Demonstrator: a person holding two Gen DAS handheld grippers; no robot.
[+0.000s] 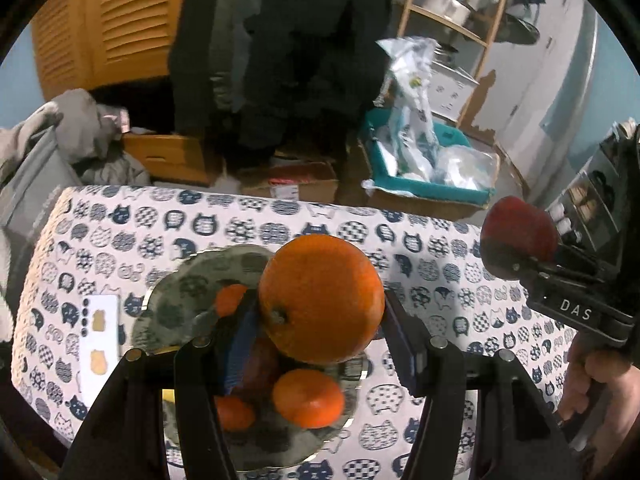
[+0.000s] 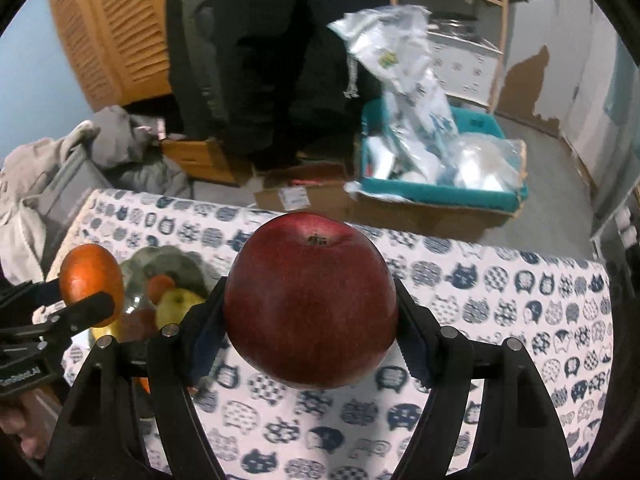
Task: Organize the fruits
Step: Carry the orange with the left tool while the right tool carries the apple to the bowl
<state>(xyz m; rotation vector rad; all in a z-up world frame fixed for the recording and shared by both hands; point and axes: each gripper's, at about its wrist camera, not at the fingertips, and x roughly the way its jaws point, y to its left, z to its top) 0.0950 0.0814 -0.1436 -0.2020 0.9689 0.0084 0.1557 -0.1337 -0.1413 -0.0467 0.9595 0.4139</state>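
Left gripper (image 1: 320, 312) has its fingers clamped on a big orange (image 1: 322, 298), held right above the glass bowl (image 1: 180, 280) of small oranges (image 1: 308, 398). Right gripper (image 2: 312, 320) pinches a red apple (image 2: 311, 300) over bare cat-print cloth (image 2: 520, 320) on the counter, far edge close; boxes (image 2: 432, 208) on the floor beyond.

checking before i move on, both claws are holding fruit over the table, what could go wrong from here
1. The left claw pinches the round orange at its sides above the plate; a slip could drop it onto the small oranges there.
2. The right claw holds the apple over bare cloth; dropped, it might roll off the edge.
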